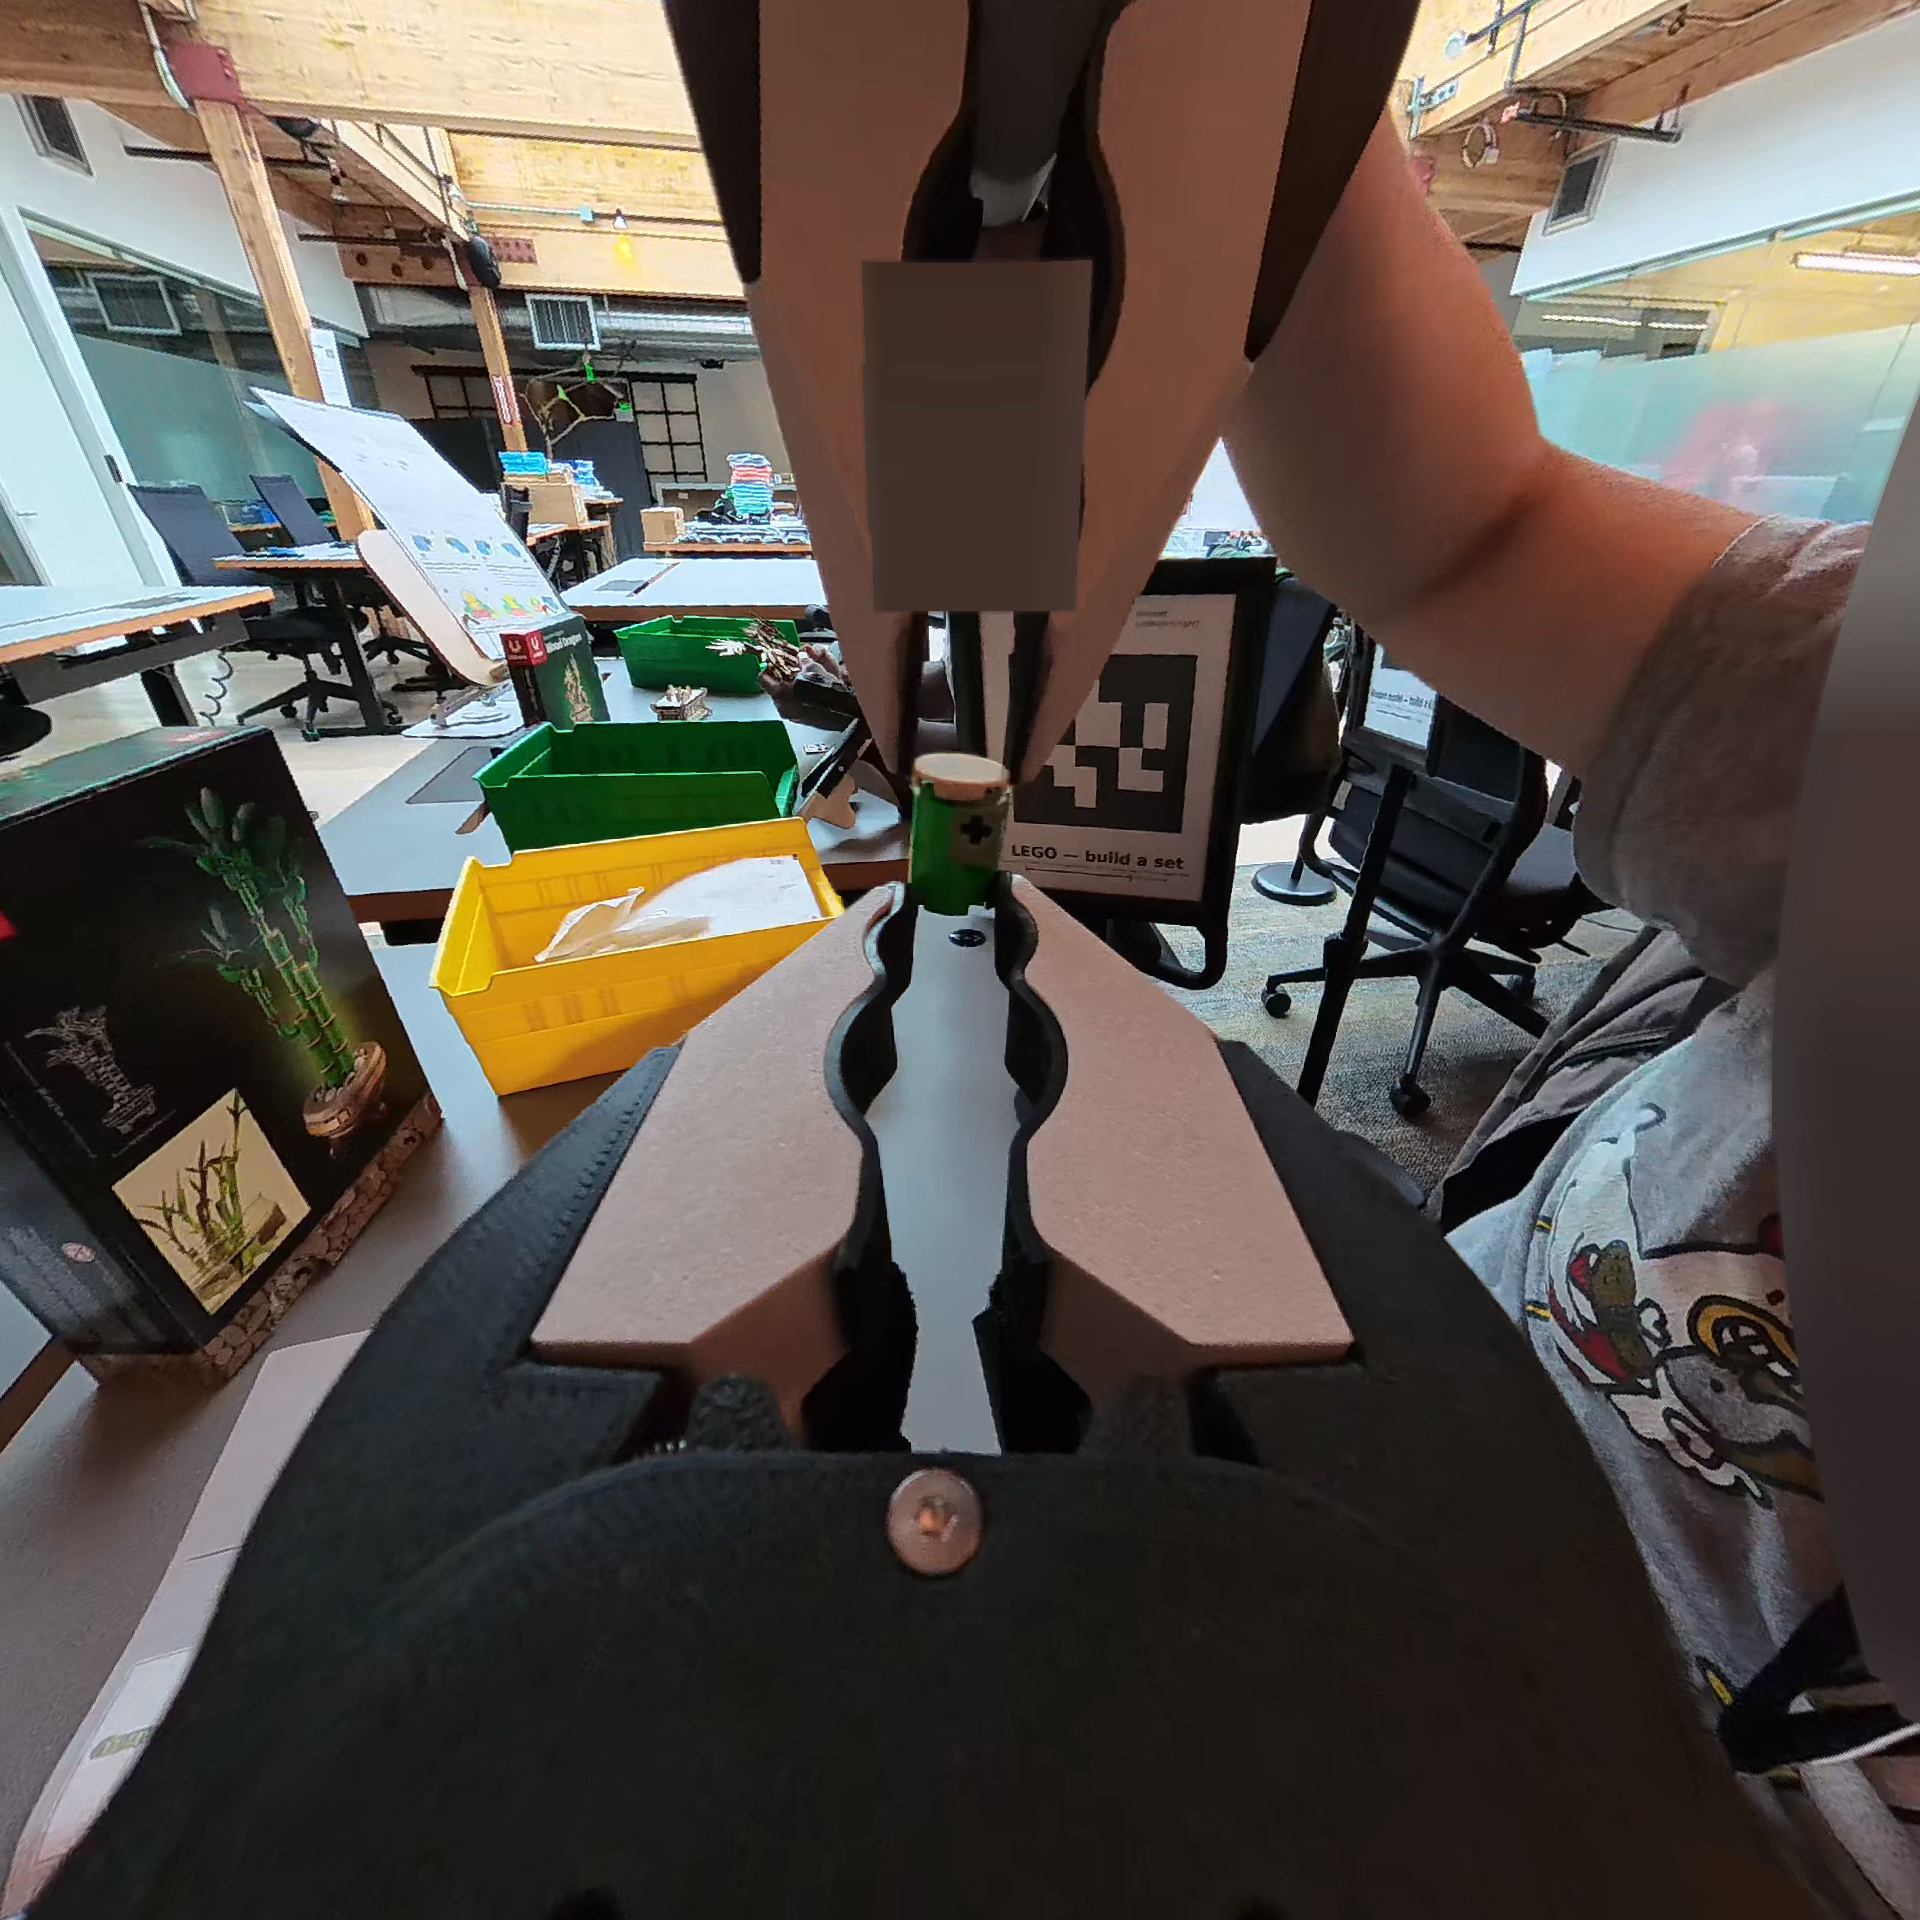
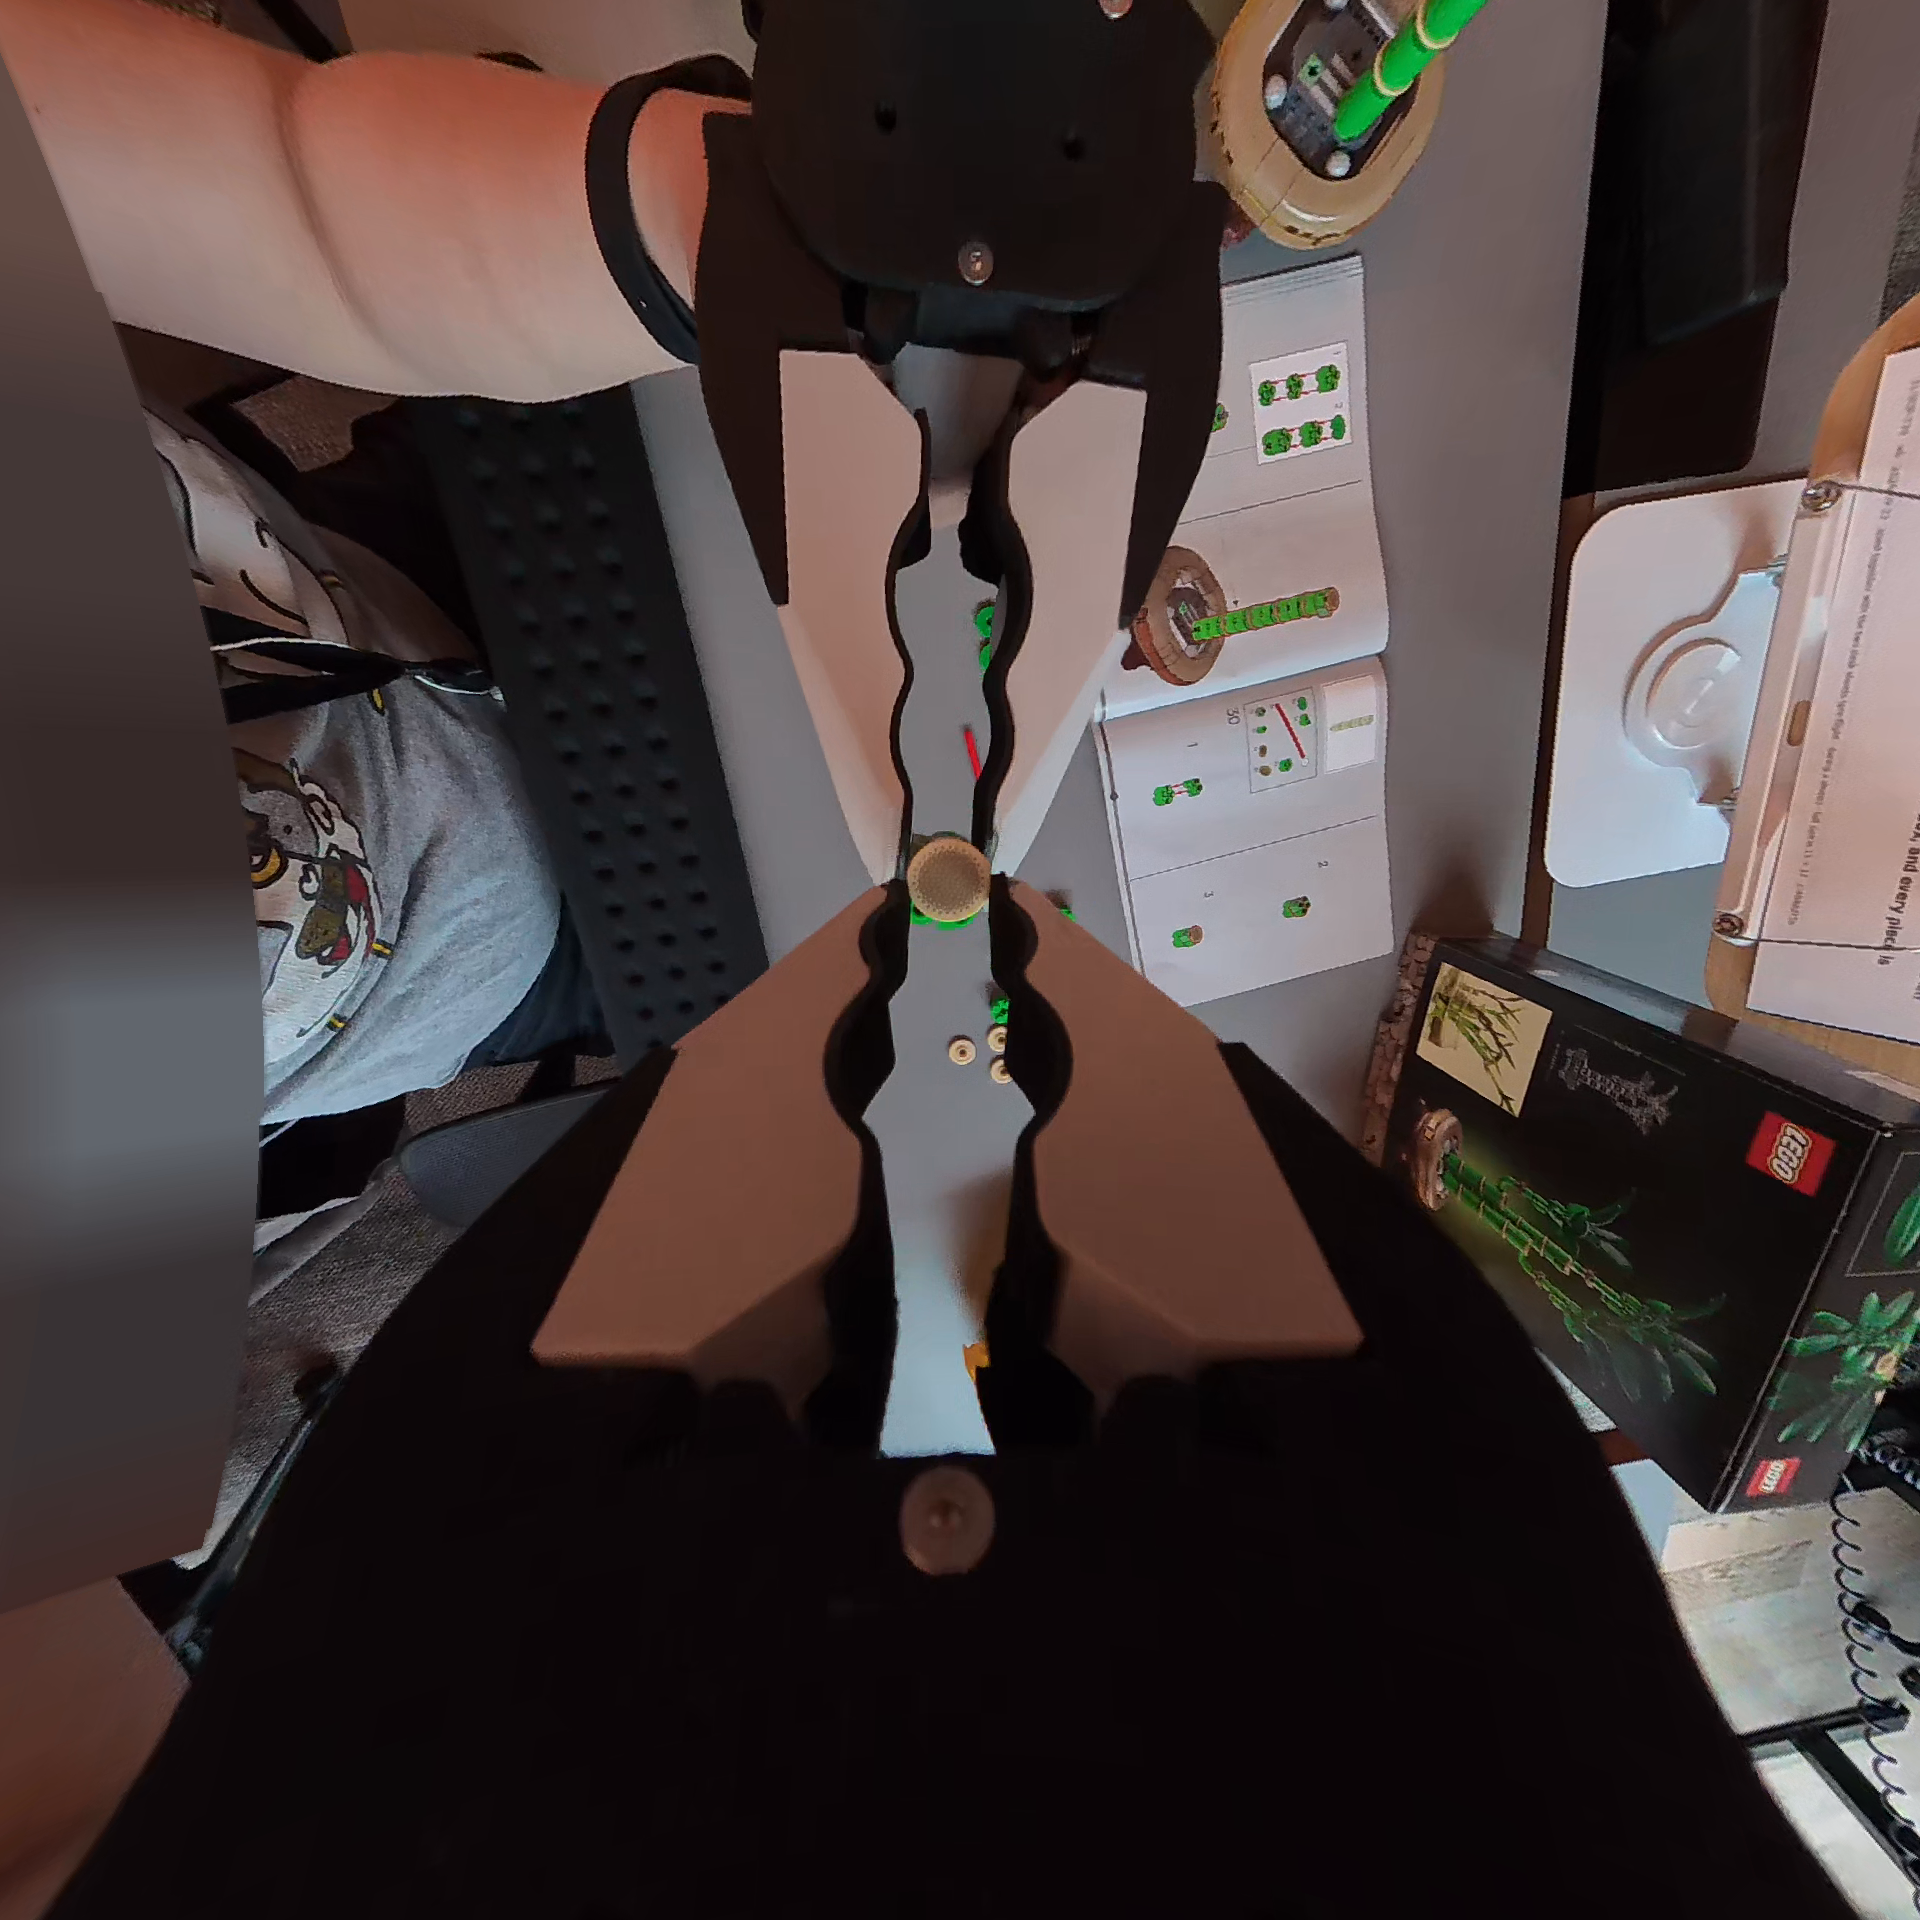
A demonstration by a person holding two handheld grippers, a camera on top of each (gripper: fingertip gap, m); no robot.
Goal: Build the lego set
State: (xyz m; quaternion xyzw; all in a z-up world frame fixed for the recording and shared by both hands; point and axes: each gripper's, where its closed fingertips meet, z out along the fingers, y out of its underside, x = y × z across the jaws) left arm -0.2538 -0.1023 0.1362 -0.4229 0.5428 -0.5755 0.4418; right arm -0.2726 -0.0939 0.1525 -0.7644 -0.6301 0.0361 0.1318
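Above the grey table (image 2: pixel 1475 644), the two grippers meet tip to tip on one small piece. The left gripper (image 1: pixel 954 894) reaches out level and clamps the lower body of a green cylinder with a tan cap (image 1: pixel 959 840), which stands upright between its fingertips. The right gripper (image 2: pixel 948 894) comes straight down from above, and its fingers are closed in on the cap end of the same piece; whether they truly pinch it or only touch its sides cannot be told.

Under the piece, loose parts lie on the table: small tan round pieces (image 2: pixel 964 1051), green bits and a thin red rod (image 2: pixel 972 750), all near one another directly below the grippers. Just to the side lies the open instruction booklet (image 2: pixel 1257 727), flat, with its near corner beside the product box (image 2: pixel 1662 1216), which stands close to the table edge. Beyond the booklet sits the round tan pot base with a green stalk (image 2: pixel 1330 114) rising from it, well apart from the held piece.

From the left wrist view, a yellow bin (image 1: pixel 623 956) holding paper bags sits near the left gripper's side, with green bins (image 1: pixel 644 790) behind it. A framed marker sign (image 1: pixel 1122 748) stands just behind the held piece. Bare table shows between the yellow bin and the sign.
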